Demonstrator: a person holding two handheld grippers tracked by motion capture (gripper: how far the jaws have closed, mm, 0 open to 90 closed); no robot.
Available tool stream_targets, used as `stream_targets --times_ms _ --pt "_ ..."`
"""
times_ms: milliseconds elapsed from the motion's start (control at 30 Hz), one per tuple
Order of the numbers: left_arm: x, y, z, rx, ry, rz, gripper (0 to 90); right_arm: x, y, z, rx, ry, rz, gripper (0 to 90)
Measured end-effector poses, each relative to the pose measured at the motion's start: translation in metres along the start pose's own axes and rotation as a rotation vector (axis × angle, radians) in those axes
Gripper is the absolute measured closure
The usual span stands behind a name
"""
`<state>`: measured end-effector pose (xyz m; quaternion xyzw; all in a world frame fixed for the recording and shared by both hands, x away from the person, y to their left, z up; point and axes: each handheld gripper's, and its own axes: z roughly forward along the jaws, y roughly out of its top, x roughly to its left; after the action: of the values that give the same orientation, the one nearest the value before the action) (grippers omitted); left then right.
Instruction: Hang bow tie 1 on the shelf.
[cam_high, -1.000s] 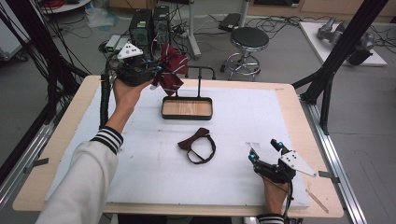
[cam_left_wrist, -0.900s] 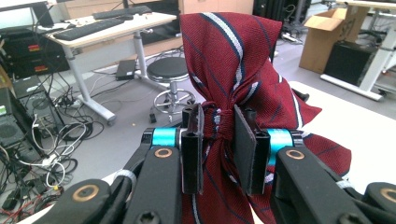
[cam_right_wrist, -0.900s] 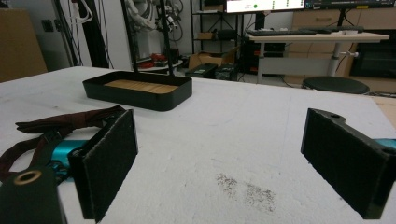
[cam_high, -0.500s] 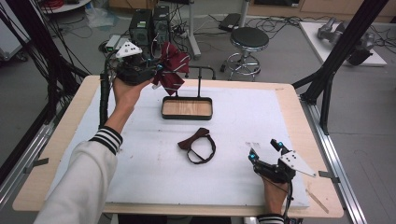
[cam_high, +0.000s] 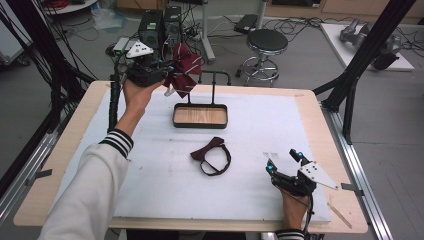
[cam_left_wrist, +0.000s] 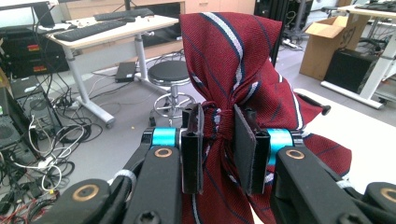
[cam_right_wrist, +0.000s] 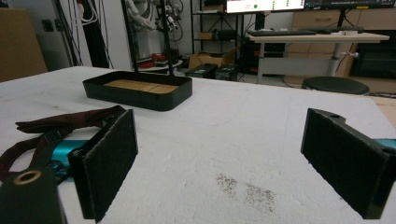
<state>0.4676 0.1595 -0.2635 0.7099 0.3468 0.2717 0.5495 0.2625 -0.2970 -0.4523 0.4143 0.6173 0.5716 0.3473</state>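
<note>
Two bow ties are in play, and the striped red one is up in the air, pinched at its knot by the left gripper above the far left edge of the table. Just to its right stands the black stand with its crossbar, rising from the wooden tray; I'd say the left hand, being nearest, only needs a short sideways carry to reach that bar. The right gripper rests near the front right, jaws wide apart, nothing between them. The dark bow tie lies flat on the white sheet to its left. Beyond: stool, cables, desks.
</note>
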Motion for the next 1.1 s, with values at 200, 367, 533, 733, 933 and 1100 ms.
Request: stream_targets --times_ms 200,367,533,733,933,1100 --pt "0.007 -0.003 0.006 0.006 0.014 -0.008 73.7 0.000 0.000 0.000 0.003 0.001 0.002 10.0" --pt "0.014 -0.006 0.010 0.013 0.031 -0.021 73.7 0.001 0.000 0.000 0.002 -0.001 0.003 10.0" --pt "0.017 -0.008 0.012 0.022 0.043 -0.025 73.6 0.001 0.000 0.000 0.002 -0.002 -0.001 10.0" --pt "0.020 -0.012 0.010 0.026 0.029 -0.026 73.7 0.001 0.000 0.000 0.002 -0.002 -0.004 10.0" --pt "0.021 -0.018 0.005 0.036 0.036 -0.028 73.6 0.001 0.000 0.001 0.004 -0.002 -0.010 10.0" --pt "0.025 -0.025 0.002 0.034 0.040 -0.053 73.5 0.001 0.000 0.000 0.004 -0.002 -0.011 10.0"
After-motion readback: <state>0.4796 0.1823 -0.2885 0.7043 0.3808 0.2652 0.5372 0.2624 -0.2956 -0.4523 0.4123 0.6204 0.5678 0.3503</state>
